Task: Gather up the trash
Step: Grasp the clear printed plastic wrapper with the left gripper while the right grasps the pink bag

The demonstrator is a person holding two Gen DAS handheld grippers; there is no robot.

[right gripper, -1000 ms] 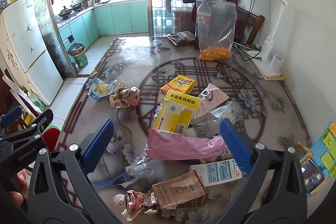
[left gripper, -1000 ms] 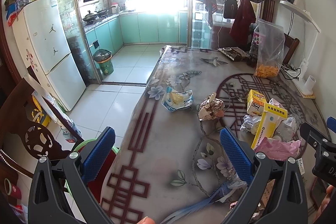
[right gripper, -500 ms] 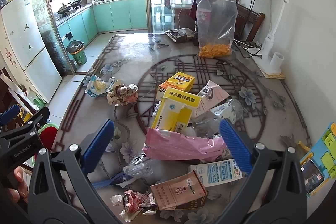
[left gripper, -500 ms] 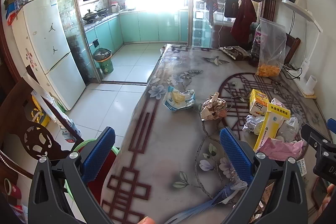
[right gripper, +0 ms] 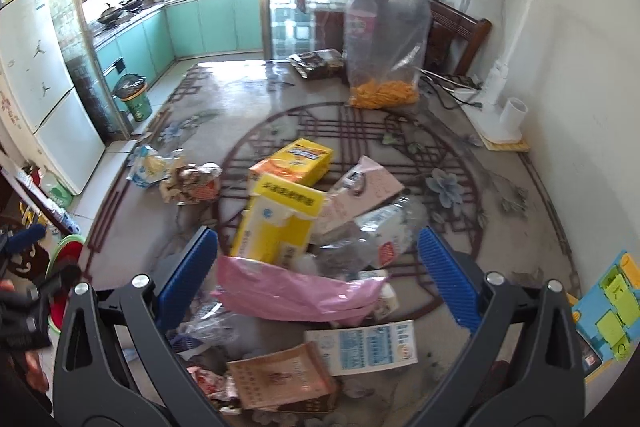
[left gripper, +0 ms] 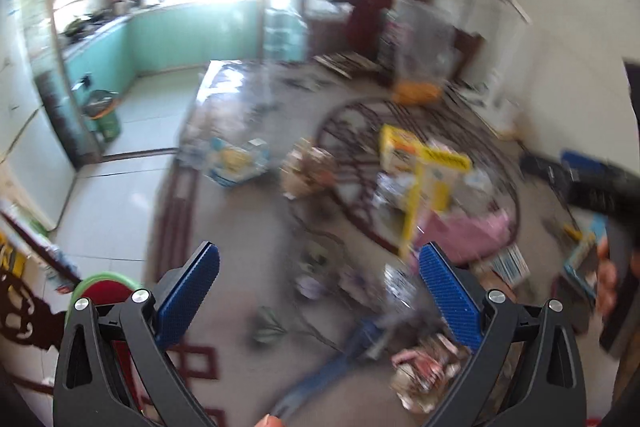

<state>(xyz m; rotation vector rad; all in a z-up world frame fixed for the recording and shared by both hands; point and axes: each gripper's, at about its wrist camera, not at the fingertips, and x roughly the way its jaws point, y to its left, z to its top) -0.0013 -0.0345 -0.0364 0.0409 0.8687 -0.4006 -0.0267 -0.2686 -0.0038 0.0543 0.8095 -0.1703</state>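
Trash is piled on the patterned table: a pink plastic bag, a tall yellow carton, a yellow box, a crumpled wrapper, a blue-white snack bag, a brown packet and a white-blue carton. My right gripper is open, its fingers either side of the pink bag and just above it. My left gripper is open and empty over the table's near left part; its view is blurred. The yellow carton and pink bag show there too.
A clear bag of orange snacks stands at the far side, a white desk lamp at the right edge. A red-green bin sits on the floor left of the table. A green bin stands by the kitchen door.
My left gripper has swung quickly to the right toward the trash pile, blurring its view. My right gripper has moved forward and down over the pink bag.
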